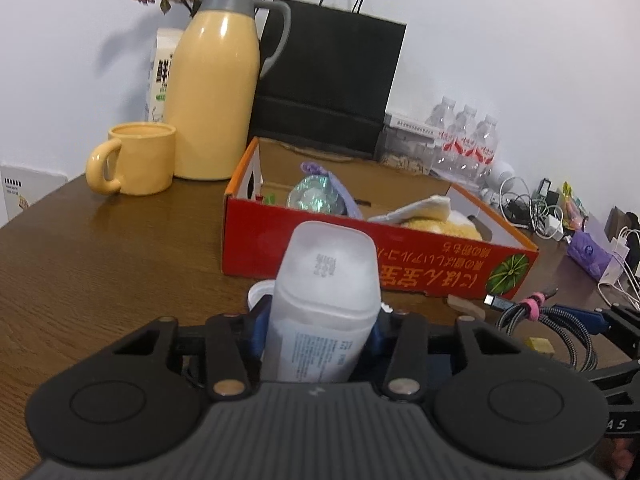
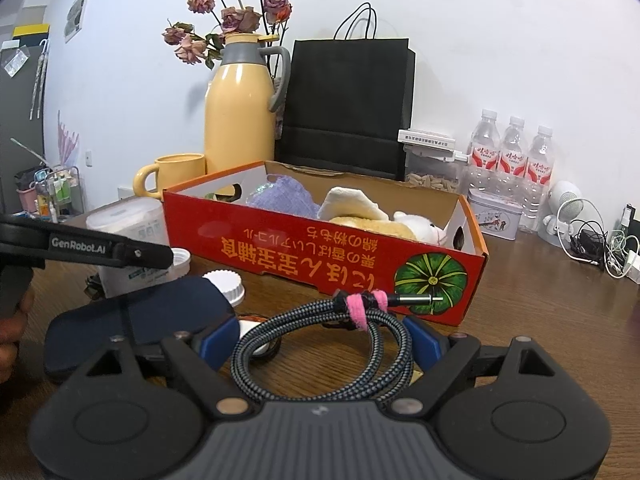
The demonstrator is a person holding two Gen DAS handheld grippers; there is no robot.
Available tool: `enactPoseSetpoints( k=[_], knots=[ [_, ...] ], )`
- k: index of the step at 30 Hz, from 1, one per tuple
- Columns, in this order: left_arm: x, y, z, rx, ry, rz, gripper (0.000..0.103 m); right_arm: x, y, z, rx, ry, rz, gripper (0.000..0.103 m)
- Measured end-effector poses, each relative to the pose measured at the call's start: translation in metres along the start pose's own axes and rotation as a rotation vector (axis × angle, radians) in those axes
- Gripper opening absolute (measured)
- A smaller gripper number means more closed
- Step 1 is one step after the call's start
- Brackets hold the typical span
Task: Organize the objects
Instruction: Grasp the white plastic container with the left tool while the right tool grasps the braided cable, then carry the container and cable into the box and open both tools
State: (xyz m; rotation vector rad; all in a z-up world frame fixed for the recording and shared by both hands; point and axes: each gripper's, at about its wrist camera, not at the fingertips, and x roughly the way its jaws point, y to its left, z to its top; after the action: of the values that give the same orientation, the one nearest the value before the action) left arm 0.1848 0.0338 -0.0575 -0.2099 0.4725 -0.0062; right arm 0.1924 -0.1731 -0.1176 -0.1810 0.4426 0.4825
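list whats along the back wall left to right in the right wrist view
yellow mug → yellow thermos jug → black paper bag → water bottles → small white robot figure

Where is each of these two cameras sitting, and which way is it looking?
Left wrist: on the left gripper, looking along its fingers over a white bottle between them toward the red box.
Right wrist: on the right gripper, looking over a coiled cable at the box; the left gripper and a hand show.
Shared: box, yellow jug, black bag.
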Motion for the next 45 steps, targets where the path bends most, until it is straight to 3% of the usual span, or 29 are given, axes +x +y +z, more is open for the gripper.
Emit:
enactPoseSetpoints(
  k=[7, 15, 23, 30, 34, 39, 45],
  knots=[
    [-0.013, -0.006, 0.005, 0.006, -0.065, 0.009, 0.046, -0.003, -0.001, 0.0, 0.005, -0.024, -0.016, 0.087],
    [-0.031, -0.023, 0.023, 0.025, -0.125, -0.044, 0.046, -0.013, -0.004, 0.007, 0.022, -0.074, -0.006, 0.087],
    [-0.018, -0.046, 0.062, 0.074, -0.185, -0.074, 0.046, -0.01, -0.014, 0.043, 0.022, -0.123, 0.001, 0.087],
    [0.014, -0.057, 0.099, 0.07, -0.231, -0.08, 0.046, 0.02, -0.024, 0.087, 0.026, -0.155, -0.013, 0.087],
    [0.041, -0.058, 0.116, 0.056, -0.231, -0.076, 0.046, 0.05, -0.031, 0.108, 0.052, -0.151, -0.026, 0.087],
    [0.085, -0.052, 0.134, 0.027, -0.173, -0.035, 0.046, 0.091, -0.039, 0.124, 0.11, -0.126, -0.033, 0.087],
    [0.12, -0.039, 0.13, 0.01, -0.101, -0.029, 0.046, 0.128, -0.05, 0.121, 0.145, -0.094, -0.054, 0.087]
  ],
)
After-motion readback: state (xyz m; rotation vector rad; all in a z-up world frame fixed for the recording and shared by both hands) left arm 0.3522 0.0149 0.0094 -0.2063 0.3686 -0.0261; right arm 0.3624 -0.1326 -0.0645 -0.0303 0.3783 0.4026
